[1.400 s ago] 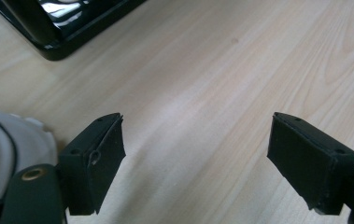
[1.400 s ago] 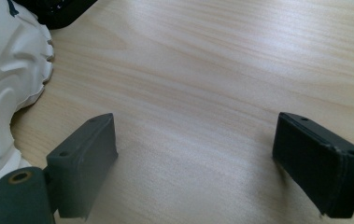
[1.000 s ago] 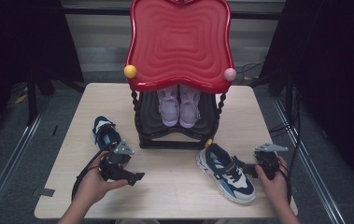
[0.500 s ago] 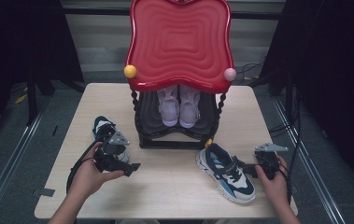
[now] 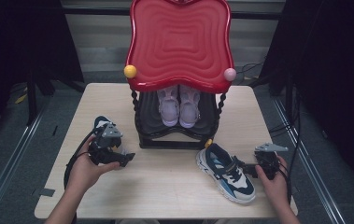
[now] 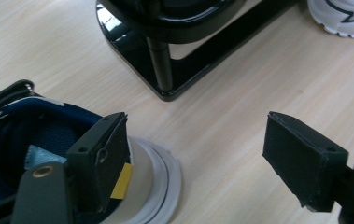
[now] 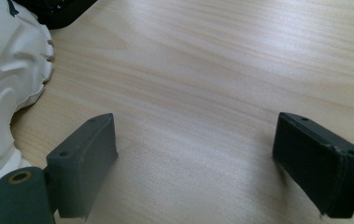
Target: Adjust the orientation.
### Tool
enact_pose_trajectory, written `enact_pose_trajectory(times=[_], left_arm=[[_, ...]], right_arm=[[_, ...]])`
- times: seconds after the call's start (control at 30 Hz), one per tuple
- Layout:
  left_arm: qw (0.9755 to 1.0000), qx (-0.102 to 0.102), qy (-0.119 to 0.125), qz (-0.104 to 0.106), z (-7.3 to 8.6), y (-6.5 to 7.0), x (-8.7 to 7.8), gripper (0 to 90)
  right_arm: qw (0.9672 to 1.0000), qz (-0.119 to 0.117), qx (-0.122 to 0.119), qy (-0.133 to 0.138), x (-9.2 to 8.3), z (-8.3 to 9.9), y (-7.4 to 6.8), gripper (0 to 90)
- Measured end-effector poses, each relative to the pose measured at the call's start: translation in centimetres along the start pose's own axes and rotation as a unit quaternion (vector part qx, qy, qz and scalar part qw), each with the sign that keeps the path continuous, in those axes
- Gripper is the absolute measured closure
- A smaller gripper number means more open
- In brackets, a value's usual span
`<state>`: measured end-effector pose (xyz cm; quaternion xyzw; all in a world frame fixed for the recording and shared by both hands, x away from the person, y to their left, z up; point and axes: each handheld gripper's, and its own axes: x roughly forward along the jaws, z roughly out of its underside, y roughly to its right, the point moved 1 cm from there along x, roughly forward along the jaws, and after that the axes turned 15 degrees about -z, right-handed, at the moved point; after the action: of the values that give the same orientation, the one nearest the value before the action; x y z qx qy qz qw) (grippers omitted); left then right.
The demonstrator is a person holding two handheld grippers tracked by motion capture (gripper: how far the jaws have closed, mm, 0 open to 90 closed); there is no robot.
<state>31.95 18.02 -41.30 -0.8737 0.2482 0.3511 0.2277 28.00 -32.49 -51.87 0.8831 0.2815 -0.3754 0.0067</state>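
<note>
Left claw (image 5: 118,157): released, jaws just narrowing around nothing, dark blue sneaker (image 6: 30,140) just beside its left jaw.
Right claw (image 5: 249,169): released, just right of white-blue sneaker (image 5: 226,171).
Landmark: black shoe rack (image 5: 179,135) behind both.

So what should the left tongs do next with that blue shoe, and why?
Probably close the left tongs on the blue shoe. They have just been closing a little, yet the pads stand wide, one by the shoe's heel rim, not pinching it. The shoe rack already holds a pink pair, so this shoe likely goes there too.
</note>
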Motion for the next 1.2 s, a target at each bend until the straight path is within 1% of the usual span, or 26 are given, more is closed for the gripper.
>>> enact_pose_trajectory(times=[0.03,0.07,0.17,0.27,0.3,0.33,0.43,0.5,0.53,0.6,0.63,0.67,0.7,0.73,0.77,0.8,0.83,0.87,0.9,1.0,1.03,1.1,1.2], left_arm=[[1.0000,0.002,0.002,-0.003,0.0,-0.1,0.1,23.3],[1.0000,0.000,0.008,-0.006,0.0,-0.1,0.2,26.3],[0.9998,-0.010,0.015,-0.006,-0.1,-0.2,0.3,26.4],[0.9997,-0.011,0.014,-0.015,-0.4,-0.5,0.4,26.1],[0.9997,-0.008,0.016,-0.018,-0.5,-0.6,0.4,26.1],[0.9996,-0.012,0.016,-0.021,-0.6,-0.7,0.5,26.1],[0.9993,-0.018,0.012,-0.031,-0.6,-1.3,0.7,25.7],[0.9992,-0.022,0.000,-0.034,-0.3,-1.6,1.2,26.0],[0.9990,-0.027,-0.004,-0.034,-0.1,-1.7,1.4,26.8],[0.9988,-0.030,-0.010,-0.037,0.3,-2.2,1.8,30.5],[0.9988,-0.031,-0.013,-0.034,0.5,-2.4,2.0,34.0],[0.9988,-0.031,-0.018,-0.033,0.7,-2.5,2.1,40.1],[0.9987,-0.030,-0.019,-0.036,0.9,-2.6,2.2,44.2],[0.9987,-0.028,-0.018,-0.039,1.0,-2.7,2.2,45.7],[0.9989,-0.025,-0.020,-0.035,1.1,-2.9,2.3,52.6],[0.9986,-0.027,-0.021,-0.039,1.1,-3.0,2.3,55.8],[0.9986,-0.028,-0.020,-0.039,1.2,-3.2,2.2,58.1],[0.9988,-0.026,-0.021,-0.037,1.2,-3.4,2.1,62.7],[0.9986,-0.032,-0.019,-0.037,1.2,-3.4,2.1,64.6],[0.9990,-0.017,-0.023,-0.035,1.3,-3.5,1.9,66.0],[0.9990,-0.014,-0.026,-0.034,1.3,-3.5,1.8,66.2],[0.9991,-0.014,-0.028,-0.027,1.5,-3.7,1.6,66.3],[0.9992,-0.018,-0.027,-0.023,2.1,-4.0,1.2,65.9]], right_arm=[[1.0000,0.000,0.000,0.000,0.0,0.0,0.0,12.8],[1.0000,0.000,0.000,0.000,0.0,0.0,0.0,12.8],[1.0000,0.000,0.000,0.000,0.0,0.0,0.0,12.8],[1.0000,0.000,0.000,0.000,0.0,0.0,0.0,12.8],[1.0000,0.000,0.000,0.000,0.0,0.0,0.0,12.8],[1.0000,0.000,0.000,0.000,0.0,0.0,0.0,12.8],[1.0000,0.000,0.000,0.000,0.0,0.0,0.0,12.8],[1.0000,0.000,0.000,0.000,0.0,0.0,0.0,12.8],[1.0000,0.000,0.000,0.000,0.0,0.0,0.0,12.8],[1.0000,0.000,0.000,0.000,0.0,0.0,0.0,12.8],[1.0000,0.000,0.000,0.000,0.0,0.0,0.0,12.8],[1.0000,0.000,0.000,0.000,0.0,0.0,0.0,12.8],[1.0000,0.000,0.000,0.000,0.0,0.0,0.0,12.8],[1.0000,0.000,0.000,0.000,0.0,0.0,0.0,12.8],[1.0000,0.000,0.000,0.000,0.0,0.0,0.0,12.7],[1.0000,0.000,0.000,0.000,0.0,0.0,0.0,12.8],[1.0000,0.000,-0.001,0.000,0.0,0.0,0.0,12.8],[1.0000,0.000,0.000,0.000,0.0,0.0,0.0,12.7],[1.0000,0.000,0.000,0.000,0.0,0.0,0.0,12.7],[1.0000,0.000,0.000,0.000,0.0,0.0,0.0,12.7],[1.0000,0.000,0.000,0.000,0.0,0.0,0.0,12.8],[1.0000,0.000,-0.001,0.000,0.0,0.0,0.0,12.7],[1.0000,0.000,-0.001,0.000,0.0,0.0,0.0,12.7]])
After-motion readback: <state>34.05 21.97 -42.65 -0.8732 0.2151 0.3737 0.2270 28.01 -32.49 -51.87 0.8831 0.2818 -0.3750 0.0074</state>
